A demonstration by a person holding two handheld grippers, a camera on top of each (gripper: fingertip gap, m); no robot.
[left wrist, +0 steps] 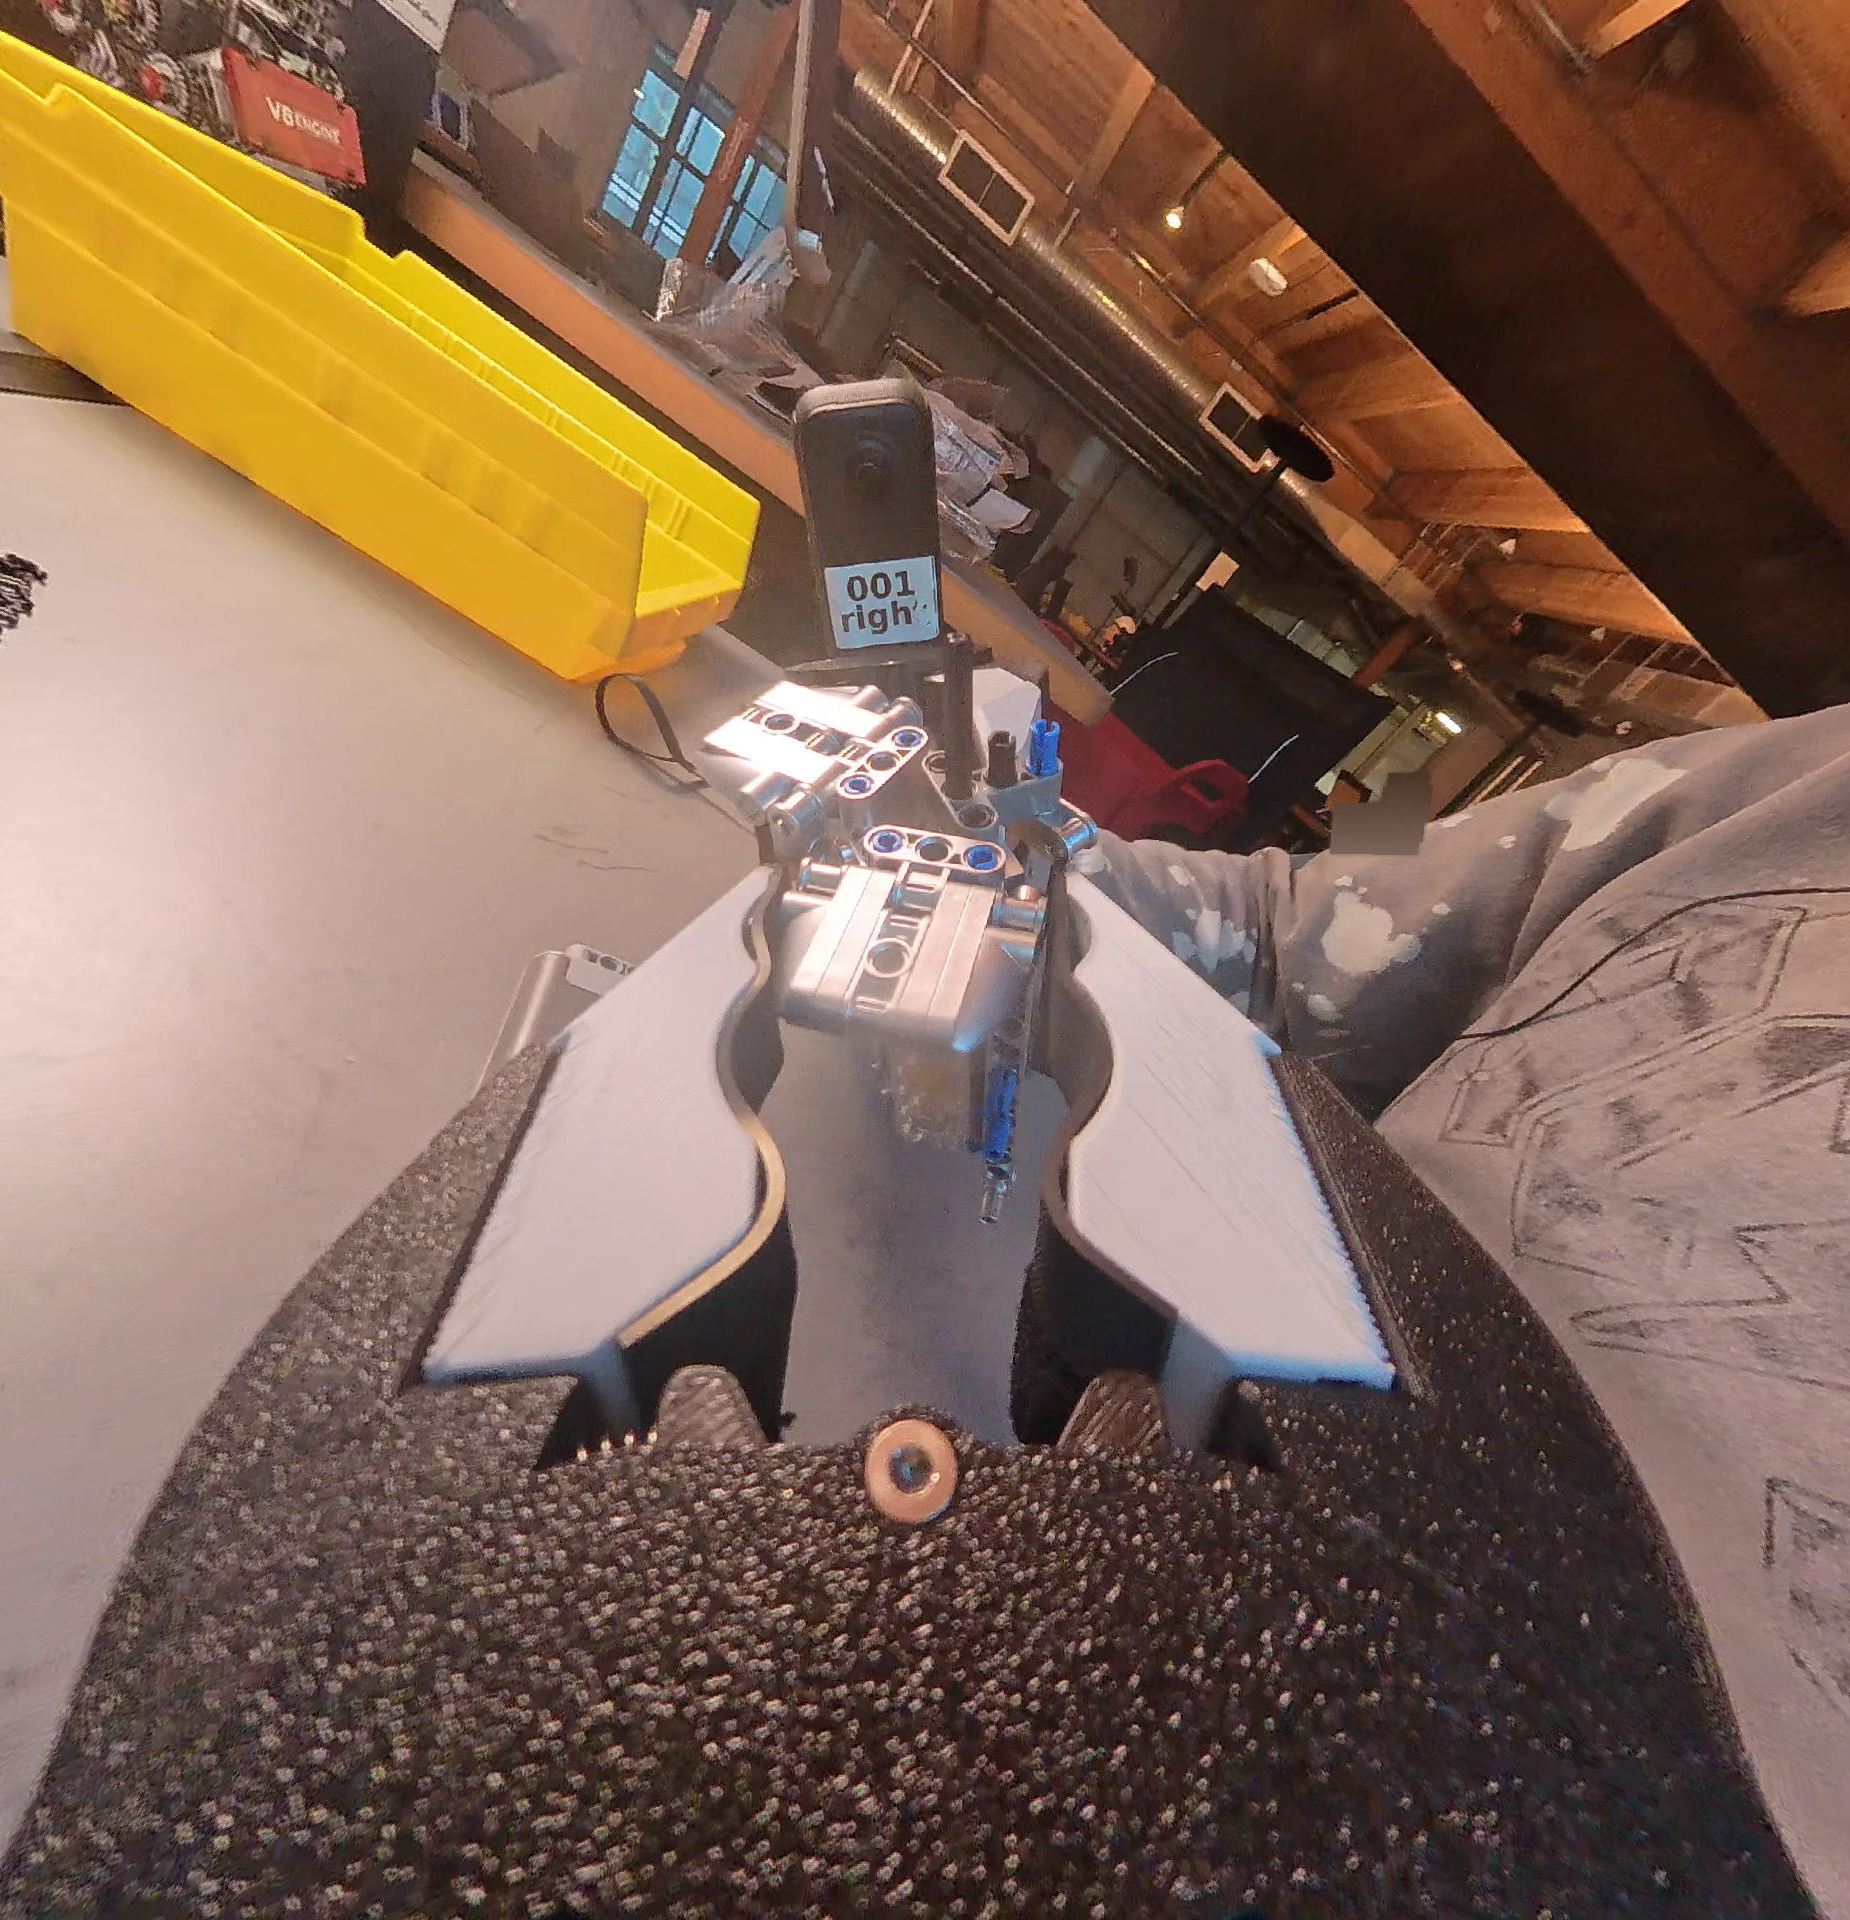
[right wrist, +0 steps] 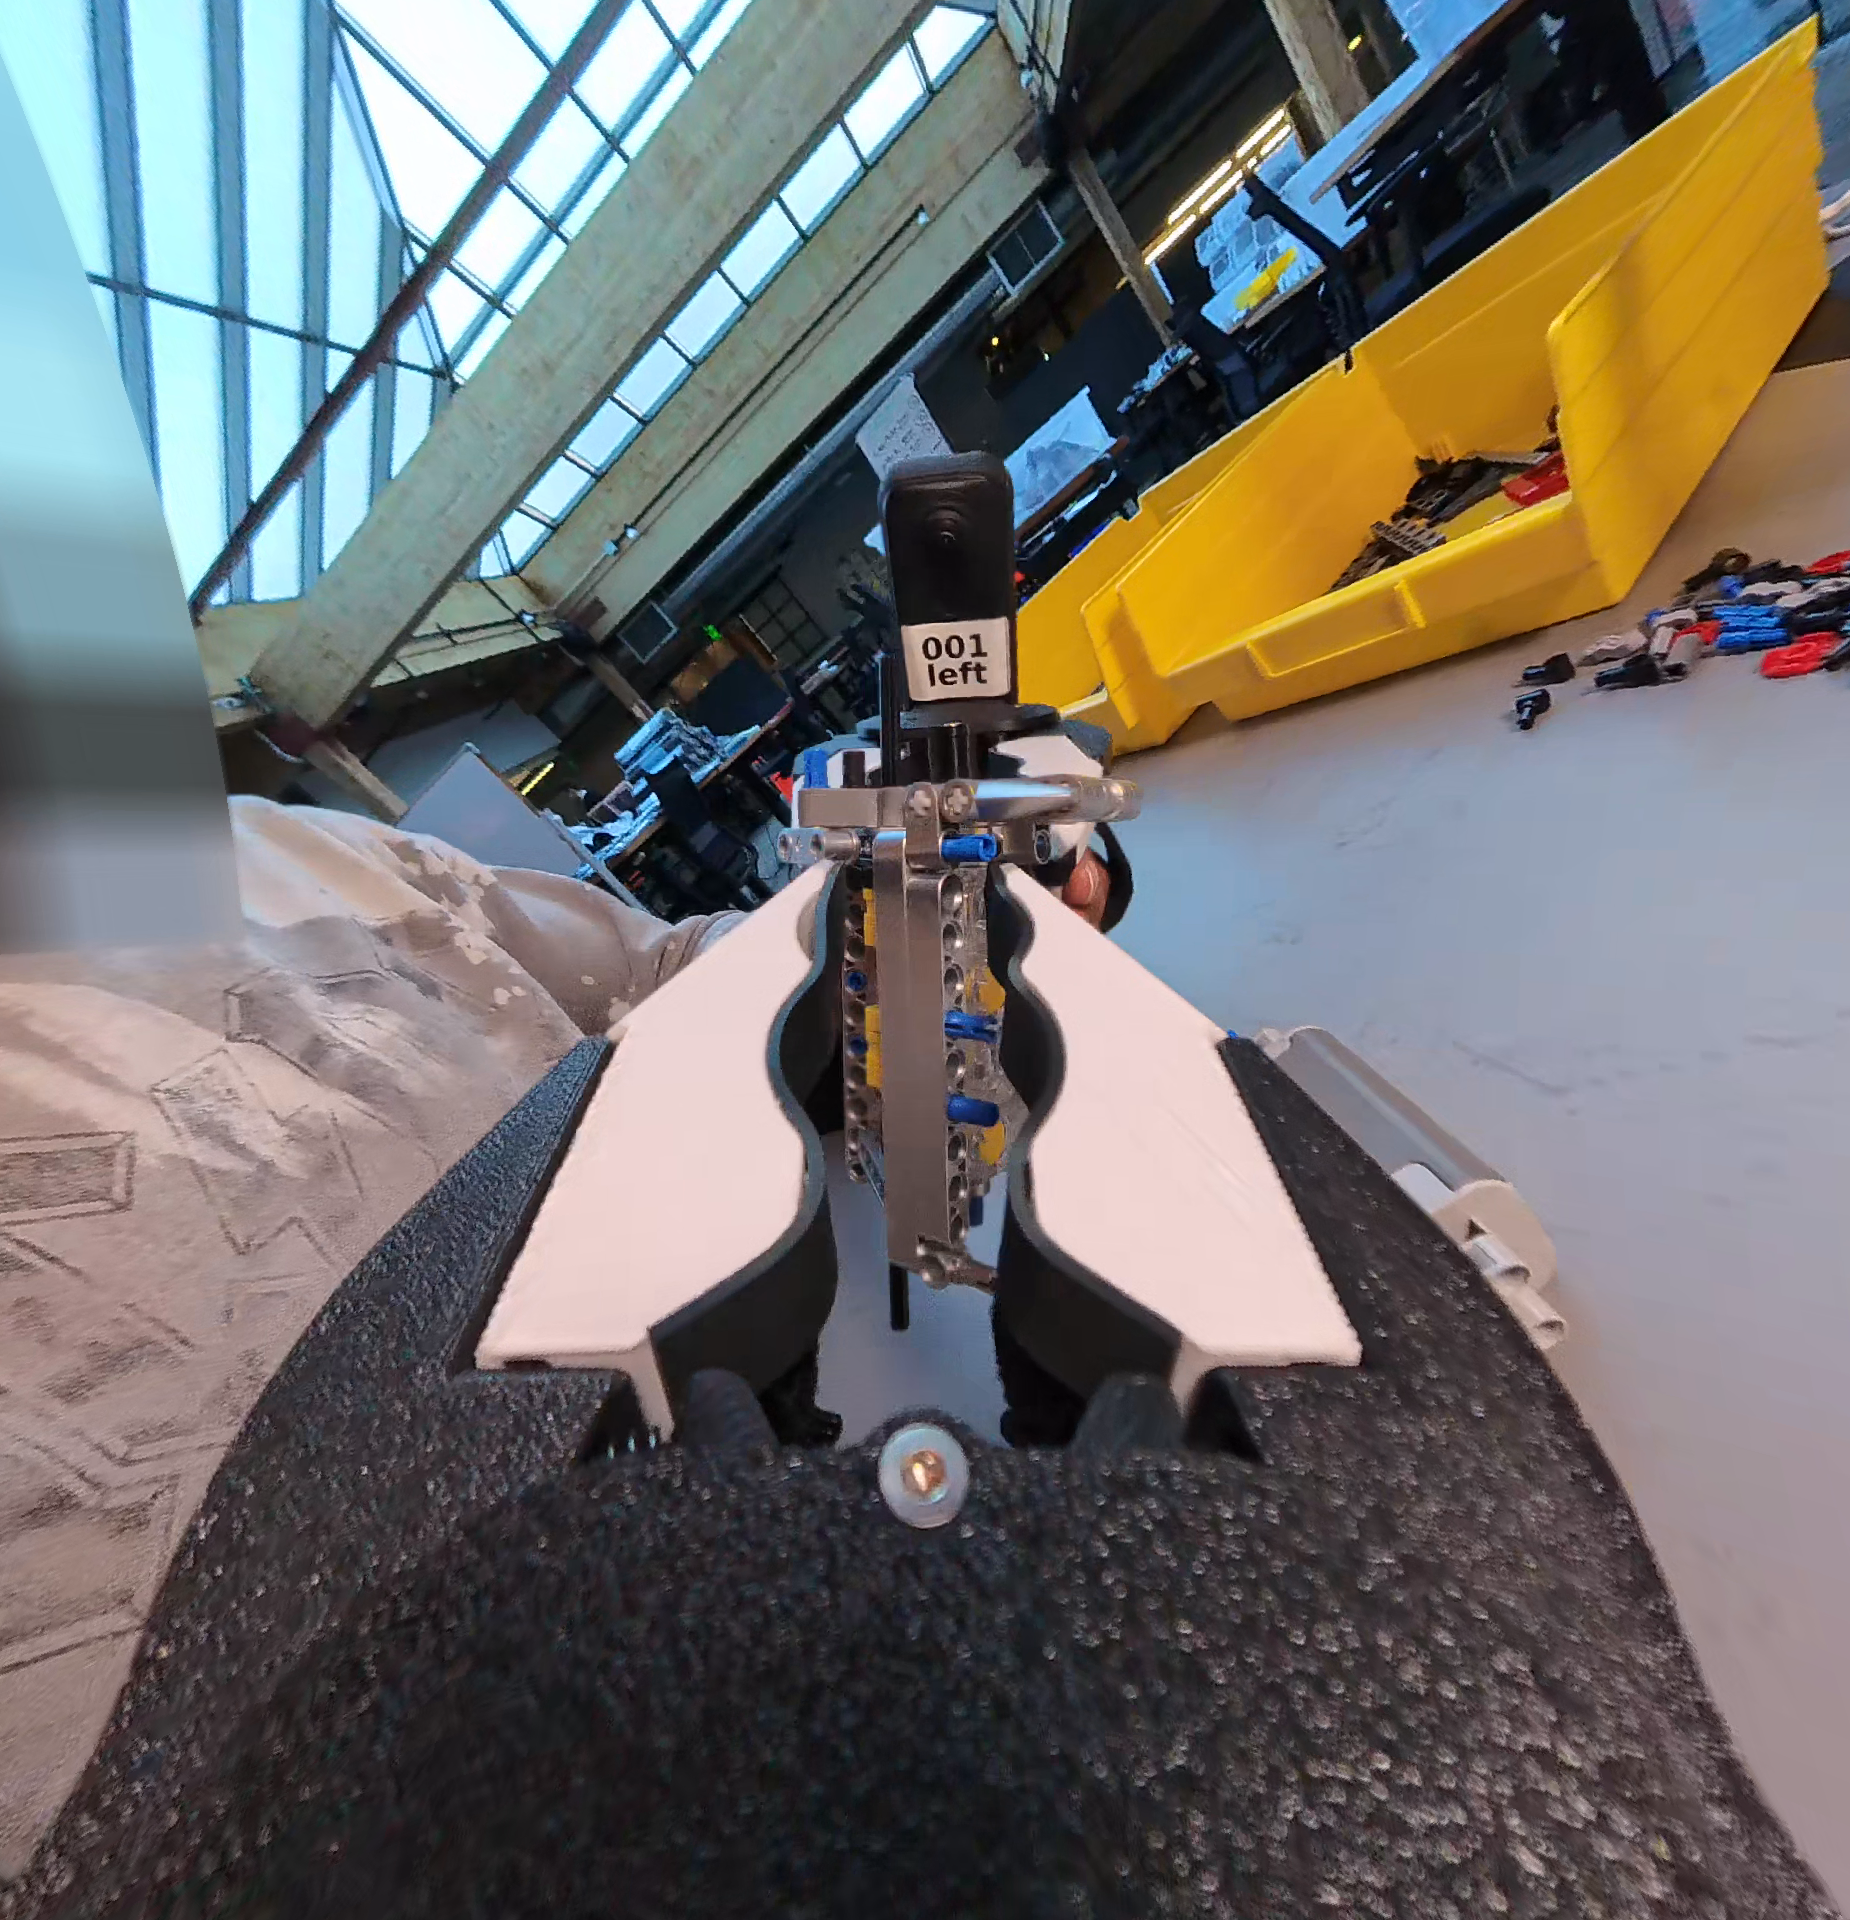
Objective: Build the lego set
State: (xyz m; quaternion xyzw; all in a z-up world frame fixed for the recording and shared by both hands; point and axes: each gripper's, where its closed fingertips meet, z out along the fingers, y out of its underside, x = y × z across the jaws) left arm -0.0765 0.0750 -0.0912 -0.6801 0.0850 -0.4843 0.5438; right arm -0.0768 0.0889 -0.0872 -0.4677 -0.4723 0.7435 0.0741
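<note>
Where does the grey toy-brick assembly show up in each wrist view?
Left wrist view: centre, the grey toy-brick assembly sits between the left claw tips.
Right wrist view: centre, seen edge-on between the right claw tips.
Shared landmark: the yellow bin, upper left versus upper right.

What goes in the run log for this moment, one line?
left gripper: shut on brick assembly | right gripper: shut on same assembly | yellow bins behind

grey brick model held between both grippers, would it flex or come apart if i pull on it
Likely stiff but separable: the grey brick model is beams joined by blue pins, so a hard pull may pop joints. Probably light, being hollow plastic. The left gripper and right gripper each clamp it, so twisting could strain it.
</note>
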